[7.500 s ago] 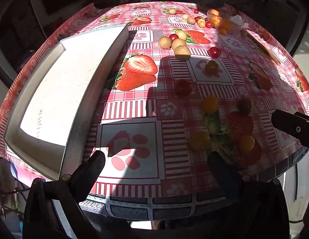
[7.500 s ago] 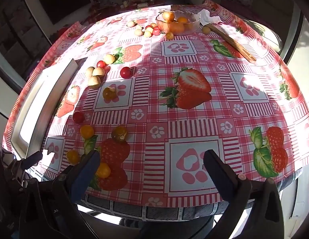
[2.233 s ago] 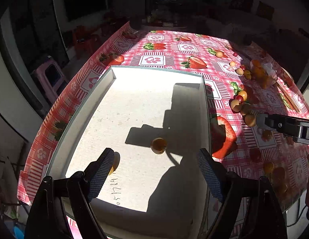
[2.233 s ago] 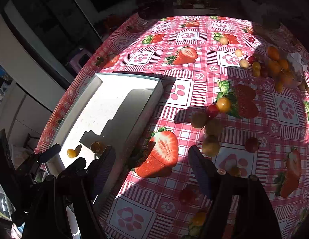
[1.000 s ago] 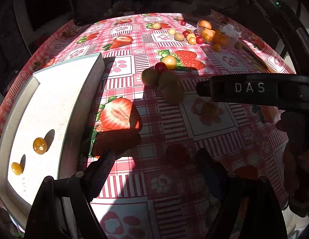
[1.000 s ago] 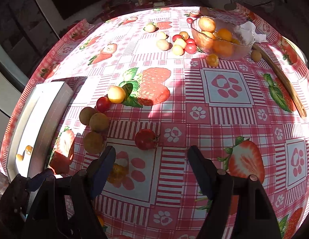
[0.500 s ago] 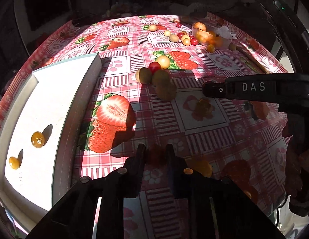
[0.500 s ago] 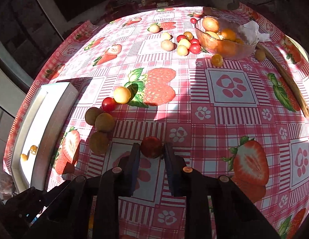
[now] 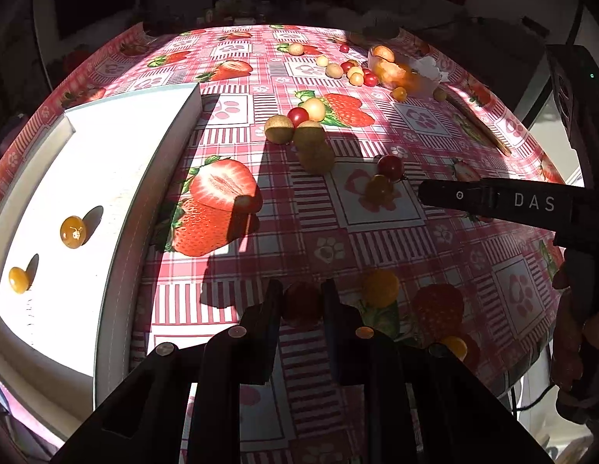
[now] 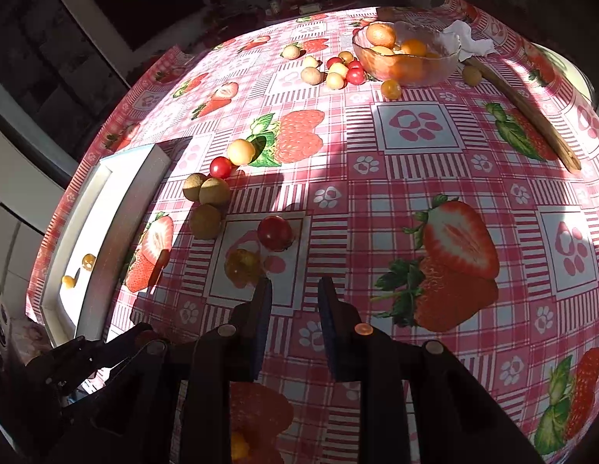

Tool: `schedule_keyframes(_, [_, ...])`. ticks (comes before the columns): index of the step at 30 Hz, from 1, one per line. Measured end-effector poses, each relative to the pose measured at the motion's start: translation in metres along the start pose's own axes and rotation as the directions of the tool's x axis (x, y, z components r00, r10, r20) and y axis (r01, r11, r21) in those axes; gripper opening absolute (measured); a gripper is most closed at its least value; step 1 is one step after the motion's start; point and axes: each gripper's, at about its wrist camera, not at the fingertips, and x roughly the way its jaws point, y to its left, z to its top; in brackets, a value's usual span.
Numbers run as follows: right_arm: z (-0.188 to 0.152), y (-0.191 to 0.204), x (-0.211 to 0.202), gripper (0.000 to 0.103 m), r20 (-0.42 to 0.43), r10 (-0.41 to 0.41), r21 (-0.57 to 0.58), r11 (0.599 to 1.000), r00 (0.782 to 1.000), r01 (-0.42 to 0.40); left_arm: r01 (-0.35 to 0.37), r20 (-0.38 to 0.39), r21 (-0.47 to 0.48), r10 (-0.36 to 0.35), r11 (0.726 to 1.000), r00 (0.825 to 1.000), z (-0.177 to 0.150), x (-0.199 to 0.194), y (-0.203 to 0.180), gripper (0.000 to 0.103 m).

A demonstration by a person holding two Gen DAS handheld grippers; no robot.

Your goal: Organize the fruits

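My left gripper (image 9: 302, 295) is shut on a red cherry tomato (image 9: 301, 303) near the table's front edge. My right gripper (image 10: 294, 297) has its jaws close together with nothing between them, just above the cloth. A red cherry tomato (image 10: 275, 232) and a yellow one (image 10: 242, 264) lie just ahead of it, to the left. The white tray (image 9: 106, 178) at the left holds two yellow cherry tomatoes (image 9: 72, 232). Brown longans (image 9: 309, 135) lie beyond.
A glass bowl (image 10: 405, 56) of orange fruit stands at the far side, with small fruits (image 10: 336, 73) beside it. A wooden stick (image 10: 527, 116) lies at the right. More yellow tomatoes (image 9: 380, 288) lie near the front edge. The table edge is close below me.
The right gripper has pulled back and no longer holds the red tomato, which lies on the cloth ahead. The left gripper stays shut on its red tomato and has lifted slightly.
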Motion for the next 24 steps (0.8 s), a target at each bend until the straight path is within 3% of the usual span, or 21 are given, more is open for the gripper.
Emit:
schedule_keyframes(1, [0.002,0.000,0.002,0.029,-0.002,0.006,0.004,1.000,1.000,-0.006,-0.001,0.001,-0.004,0.001,1.000,1.000,0.000,0.000,0.001,0.022])
schedule_keyframes(3, [0.008,0.002,0.005,0.048,0.011,-0.010,-0.004,1.000,1.000,0.010,-0.001,0.003,-0.006,0.001,1.000,1.000,-0.002,0.000,0.001,0.022])
schedule_keyframes(5, [0.015,0.008,0.009,0.060,0.024,-0.027,-0.027,0.999,0.999,0.027,-0.002,0.003,-0.005,0.002,1.000,1.000,-0.001,0.000,0.001,0.022])
schedule_keyframes(9, [0.025,0.020,0.024,0.060,0.011,-0.045,-0.062,0.997,0.999,0.045,0.001,0.000,-0.011,-0.001,1.000,1.000,-0.001,0.000,0.000,0.022])
schedule_keyframes(11, [0.029,0.021,0.032,0.057,-0.010,-0.008,-0.039,0.999,1.000,0.007,0.003,-0.001,-0.015,-0.003,1.000,1.000,-0.001,0.000,0.001,0.022])
schedule_keyframes(15, [0.030,0.022,0.035,0.036,-0.028,0.060,-0.008,0.998,0.998,-0.060,0.007,0.001,-0.021,-0.007,1.000,1.000,-0.001,-0.001,0.003,0.022])
schedule_keyframes(19, [0.024,0.015,0.025,0.025,-0.006,0.063,0.015,0.998,0.998,-0.063,0.011,0.003,-0.028,-0.010,1.000,1.000,-0.002,-0.003,0.006,0.022])
schedule_keyframes(24, [0.014,-0.002,0.016,0.023,-0.010,0.064,0.049,0.997,0.998,-0.063,0.011,0.007,-0.030,-0.011,0.999,1.000,-0.003,-0.004,0.008,0.022])
